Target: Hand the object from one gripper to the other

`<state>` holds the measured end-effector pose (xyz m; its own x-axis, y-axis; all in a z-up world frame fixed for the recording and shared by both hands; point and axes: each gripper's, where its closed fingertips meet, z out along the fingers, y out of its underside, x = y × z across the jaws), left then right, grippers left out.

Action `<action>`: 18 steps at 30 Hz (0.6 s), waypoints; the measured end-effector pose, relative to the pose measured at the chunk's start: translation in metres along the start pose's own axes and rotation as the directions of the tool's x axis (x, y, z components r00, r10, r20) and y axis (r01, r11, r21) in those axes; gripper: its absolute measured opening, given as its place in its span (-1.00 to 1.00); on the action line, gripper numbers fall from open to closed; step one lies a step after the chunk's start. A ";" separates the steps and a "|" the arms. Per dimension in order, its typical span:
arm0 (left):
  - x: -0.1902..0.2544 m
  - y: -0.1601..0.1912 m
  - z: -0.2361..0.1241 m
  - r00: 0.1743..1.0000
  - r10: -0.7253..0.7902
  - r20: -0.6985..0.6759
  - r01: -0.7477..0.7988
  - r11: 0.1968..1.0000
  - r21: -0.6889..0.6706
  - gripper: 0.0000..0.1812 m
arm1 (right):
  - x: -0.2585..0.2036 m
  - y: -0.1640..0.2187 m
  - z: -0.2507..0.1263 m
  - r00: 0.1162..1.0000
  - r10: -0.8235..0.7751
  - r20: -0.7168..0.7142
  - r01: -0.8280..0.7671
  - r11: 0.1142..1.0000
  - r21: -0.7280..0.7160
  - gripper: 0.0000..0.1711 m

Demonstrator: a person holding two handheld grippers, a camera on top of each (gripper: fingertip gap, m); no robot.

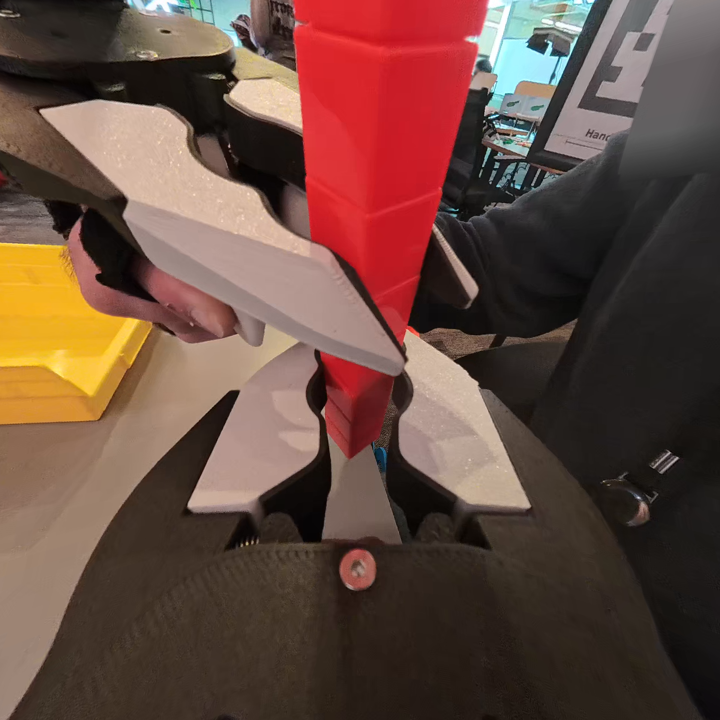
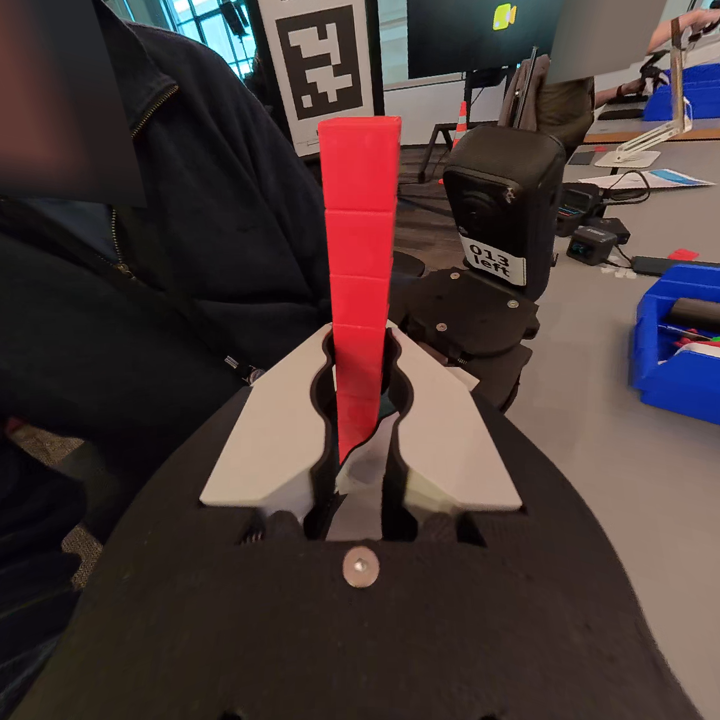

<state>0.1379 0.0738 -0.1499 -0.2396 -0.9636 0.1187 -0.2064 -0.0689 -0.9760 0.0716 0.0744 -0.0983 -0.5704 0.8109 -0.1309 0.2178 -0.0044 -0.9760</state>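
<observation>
Both grippers clamp one red segmented bar.

The left gripper (image 1: 356,393) pinches the red bar (image 1: 383,156) at its lower end; the right gripper (image 2: 360,374) grips just above, fingers crossing. One yellow bin (image 1: 58,350) sits beside, two blue bins (image 2: 678,350) farther off.

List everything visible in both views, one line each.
red block bar: one, red, upright between both grippers' fingers
yellow bin: one, yellow, on table at left
blue bins: two, blue, on table at right
marker boards: two, black-and-white, standing behind
traffic cone: one, orange-white, on floor behind
table: one, grey, beneath
person's jacket: one, dark, beside bar
left hand-held gripper: black with white fingers, closed on bar's lower end
right hand-held gripper: same build, closed on bar just above
</observation>
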 end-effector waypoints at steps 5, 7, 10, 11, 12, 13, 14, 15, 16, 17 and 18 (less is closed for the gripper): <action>-0.006 0.002 -0.003 0.999 -0.005 0.033 0.004 1.000 0.017 -0.68 | 0.008 0.000 -0.004 0.999 0.016 -0.042 -0.014 0.999 0.037 -0.76; -0.012 0.001 -0.005 0.997 -0.002 0.077 0.000 1.000 0.021 -0.68 | 0.016 0.000 -0.005 0.995 0.018 -0.101 -0.014 0.999 0.046 -0.67; -0.021 0.000 -0.010 0.989 -0.004 0.145 0.000 1.000 0.027 -0.67 | 0.030 0.001 -0.013 0.975 0.022 -0.219 -0.009 0.998 0.060 -0.43; -0.026 0.000 -0.012 0.983 -0.003 0.185 -0.001 1.000 0.023 -0.68 | 0.034 0.003 -0.016 0.965 0.024 -0.260 -0.009 0.998 0.058 -0.41; -0.032 0.001 -0.015 0.974 0.000 0.225 -0.004 1.000 0.016 -0.67 | 0.038 0.003 -0.020 0.952 0.022 -0.305 -0.005 0.998 0.057 -0.37; -0.036 0.001 -0.017 0.966 0.003 0.257 -0.006 1.000 0.009 -0.67 | 0.040 0.002 -0.023 0.937 0.016 -0.350 0.004 0.998 0.056 -0.35; -0.040 0.001 -0.019 0.957 0.000 0.290 -0.003 1.000 0.010 -0.67 | 0.043 0.001 -0.027 0.918 0.006 -0.397 0.014 0.999 0.049 -0.33; -0.046 0.002 -0.023 0.943 -0.002 0.332 0.001 1.000 0.003 -0.67 | 0.045 0.000 -0.032 0.898 -0.005 -0.441 0.025 0.999 0.040 -0.31; -0.053 0.004 -0.026 0.926 0.010 0.378 -0.002 1.000 -0.021 -0.67 | 0.046 -0.002 -0.035 0.878 -0.014 -0.479 0.032 0.999 0.029 -0.29; -0.058 0.007 -0.029 0.912 0.020 0.410 -0.003 0.999 -0.043 -0.68 | 0.046 -0.002 -0.039 0.858 -0.021 -0.513 0.033 0.999 0.014 -0.29; -0.062 0.009 -0.031 0.899 0.027 0.437 0.002 0.998 -0.066 -0.68 | 0.047 -0.002 -0.043 0.837 -0.030 -0.546 0.030 1.000 -0.009 -0.30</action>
<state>0.1210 0.1409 -0.1604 0.1941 -0.9810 0.0006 -0.2689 -0.0538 -0.9617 0.0784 0.1370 -0.0953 -0.0519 0.9985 0.0148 0.2074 0.0253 -0.9779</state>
